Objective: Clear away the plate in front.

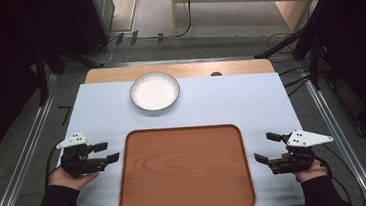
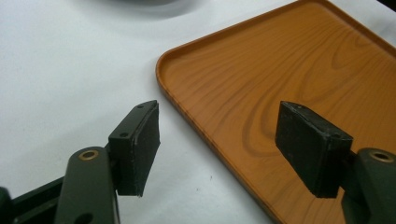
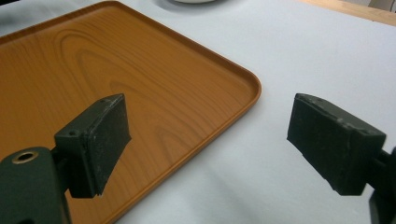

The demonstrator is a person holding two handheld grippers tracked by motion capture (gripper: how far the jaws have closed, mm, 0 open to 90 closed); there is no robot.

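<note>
Wooden tray (image 1: 184, 168), long axis left-right, between 2 open tongs

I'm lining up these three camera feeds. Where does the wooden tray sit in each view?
High view: the tray lies at the lower middle, on the white mat, between the two hand-held grippers.
Left gripper view: it takes up the right and upper right, with one rounded corner near the middle top.
Right gripper view: it covers the left, with a rounded corner at centre right.
Shared landmark: the white bowl beyond the tray, cut off by the top edge of both gripper views.

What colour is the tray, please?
The rectangular wood-grain tray is orange-brown; the high view shows it best.
</note>
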